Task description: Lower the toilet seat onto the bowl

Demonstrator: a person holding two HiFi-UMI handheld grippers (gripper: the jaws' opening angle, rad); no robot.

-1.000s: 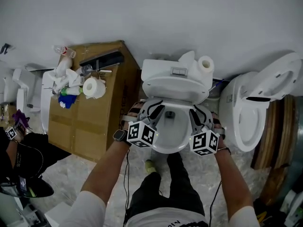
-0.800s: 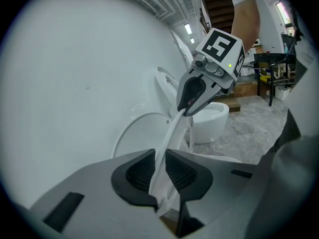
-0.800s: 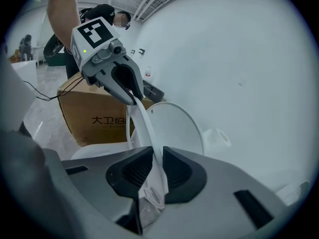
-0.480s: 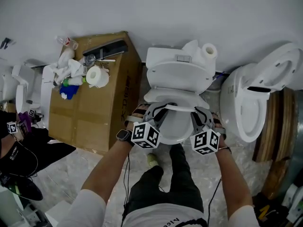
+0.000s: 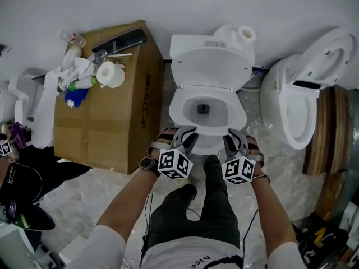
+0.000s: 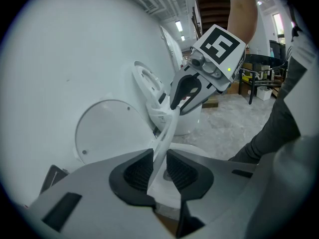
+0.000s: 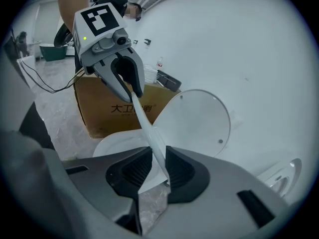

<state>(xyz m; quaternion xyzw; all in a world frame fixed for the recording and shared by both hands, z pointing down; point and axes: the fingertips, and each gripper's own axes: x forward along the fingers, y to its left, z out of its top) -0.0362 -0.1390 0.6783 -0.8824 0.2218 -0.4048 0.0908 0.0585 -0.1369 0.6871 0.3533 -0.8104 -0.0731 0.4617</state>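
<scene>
The white toilet (image 5: 206, 142) stands against the wall with its lid (image 5: 211, 66) upright. Its seat (image 5: 180, 114) lies low over the bowl; I cannot tell whether it rests on the rim. Both grippers are at the seat's front edge. My left gripper (image 5: 182, 137) has the thin seat edge (image 6: 167, 133) between its pads (image 6: 137, 173), and its jaws are opening. My right gripper (image 5: 234, 140) is shut on the same edge (image 7: 149, 128), a little to the right. Each gripper view shows the other gripper across the rim.
A cardboard box (image 5: 106, 122) stands left of the toilet, with a paper roll (image 5: 110, 73) and clutter on top. A second toilet (image 5: 300, 105) with raised seat stands at the right. My legs (image 5: 213, 200) are just in front of the bowl. Another person (image 5: 22, 184) is at far left.
The seat has come down from partly raised to low over the bowl. Both grippers have moved down and towards me with its front edge. The lid stays up.
</scene>
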